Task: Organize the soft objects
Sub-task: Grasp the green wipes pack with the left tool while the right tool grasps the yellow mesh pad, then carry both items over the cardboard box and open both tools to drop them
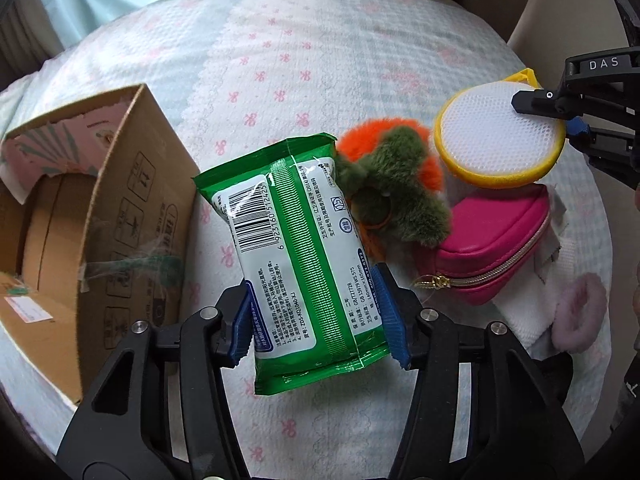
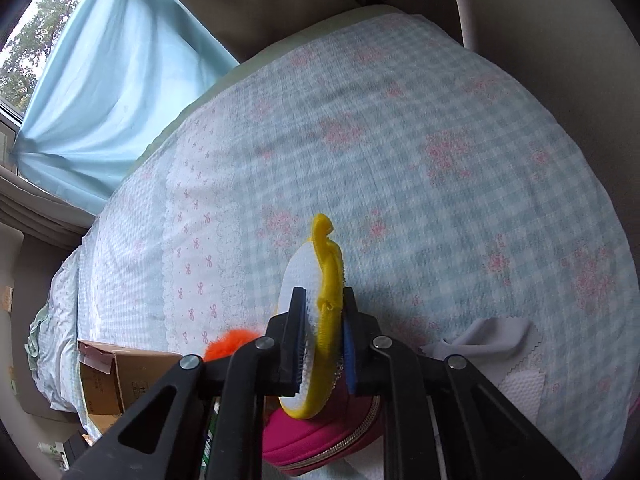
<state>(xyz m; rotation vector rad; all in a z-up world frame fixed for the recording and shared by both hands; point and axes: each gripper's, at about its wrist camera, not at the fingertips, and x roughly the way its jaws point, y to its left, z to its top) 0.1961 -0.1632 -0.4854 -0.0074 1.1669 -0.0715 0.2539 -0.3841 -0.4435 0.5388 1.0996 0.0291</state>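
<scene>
- Wipes point(image 1: 304, 248), green pack, clamped in the left gripper point(image 1: 320, 320) jaws, held over the bed point(image 1: 280, 60) just beside the box point(image 1: 100, 220).
- Right gripper point(image 2: 320, 340) jaws are squeezed on the yellow-rimmed mesh puff point(image 2: 316, 320), held on edge above the pink pouch point(image 1: 496, 240).
- Box sits at the bed's left edge, open side up.
- Green and orange fluffy things point(image 1: 396, 184) lie between wipes and pouch, touching both.
- Purple scrunchie point(image 1: 580, 312) on a white cloth point(image 1: 532, 320) near the right edge.

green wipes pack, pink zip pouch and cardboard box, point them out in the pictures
green wipes pack point(image 1: 296, 248), left wrist view, on its printed back face
pink zip pouch point(image 1: 496, 236), left wrist view, on its pink side panel
cardboard box point(image 1: 132, 216), left wrist view, on its printed outer wall
</scene>
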